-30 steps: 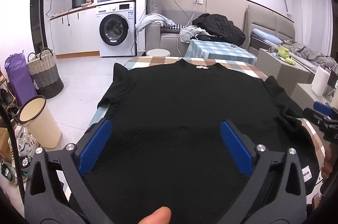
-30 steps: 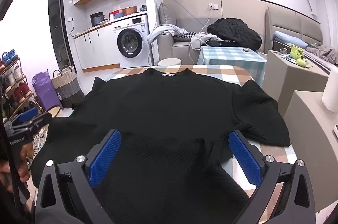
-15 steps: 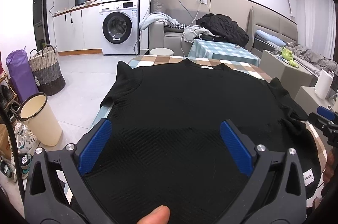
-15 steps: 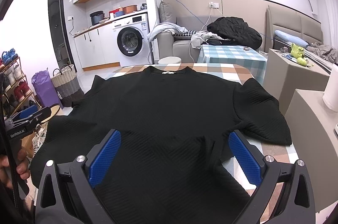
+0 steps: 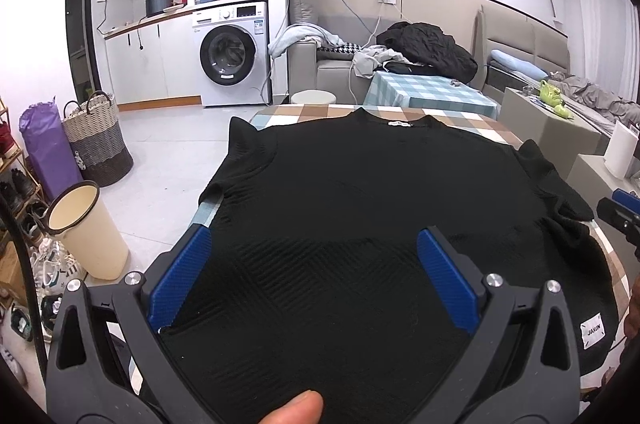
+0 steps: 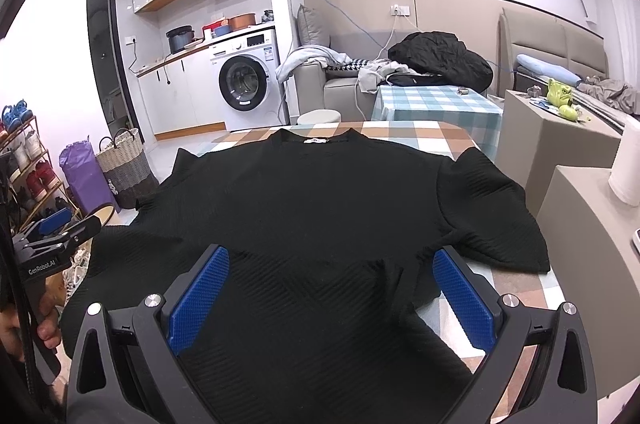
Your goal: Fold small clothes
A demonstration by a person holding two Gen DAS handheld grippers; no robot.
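Observation:
A black textured short-sleeved top (image 5: 360, 192) (image 6: 320, 200) lies spread flat on the checked tablecloth (image 5: 472, 122) (image 6: 424, 134), its neckline with a white label at the far end. My left gripper (image 5: 314, 256) hovers open over the near hem, towards the shirt's left side, nothing between its blue pads. My right gripper (image 6: 330, 276) is open too, above the hem near the right sleeve (image 6: 492, 216). Each gripper shows at the edge of the other's view: the right gripper (image 5: 620, 212) and the left gripper (image 6: 56, 228). A thumb (image 5: 296, 408) shows at the bottom.
A cream bin (image 5: 86, 228), a woven basket (image 5: 98, 140) and a purple bag (image 5: 44, 144) stand on the floor to the left. Beige cabinets (image 6: 576, 152) sit to the right, with a white roll (image 6: 628, 168). Beyond are a second checked table (image 6: 432, 104), a sofa and a washing machine (image 5: 232, 54).
Both grippers stay open over the hem. The left view has swung slightly left and the right view slightly right, so each shows less of the other gripper. The shirt has not moved.

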